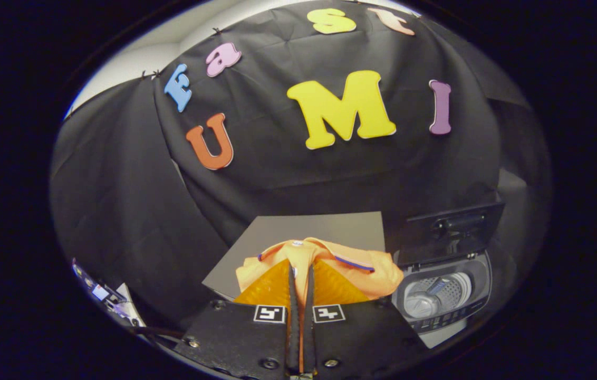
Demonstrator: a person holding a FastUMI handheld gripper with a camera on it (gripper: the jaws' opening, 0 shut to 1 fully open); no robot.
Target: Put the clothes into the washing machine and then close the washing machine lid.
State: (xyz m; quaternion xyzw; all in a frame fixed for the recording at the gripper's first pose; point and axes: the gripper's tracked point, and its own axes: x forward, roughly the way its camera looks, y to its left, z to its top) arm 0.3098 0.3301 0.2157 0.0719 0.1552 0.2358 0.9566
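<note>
**Mia:** Fingers first. How many does the gripper [301, 282] have?

**Ben:** Two. They are squeezed nearly together, and a fold of the orange shirt [325, 264] is pinched between them. Both fingers press on the cloth.

**Mia:** How many clothes are there?

**Ben:** One. It is an orange shirt with a thin dark stripe at an edge. It bunches up just ahead of the fingers and hangs out to both sides of them.

**Mia:** What is under it?

**Ben:** One flat grey board [319, 229]. The shirt is over the near part of it, and the far part is bare.

**Mia:** And the washing machine?

**Ben:** One small washing machine [443, 298], just beside the board, to the right of the shirt. Its lid [449, 232] stands up, open. The round drum [438, 293] inside is shiny with lots of tiny holes. No clothes can be seen in it.

**Mia:** What about the room?

**Ben:** Black cloth [119, 211] hangs all around behind the board and the machine. Above it, far back, a bit of pale wall [135, 60] peeks out.
</note>
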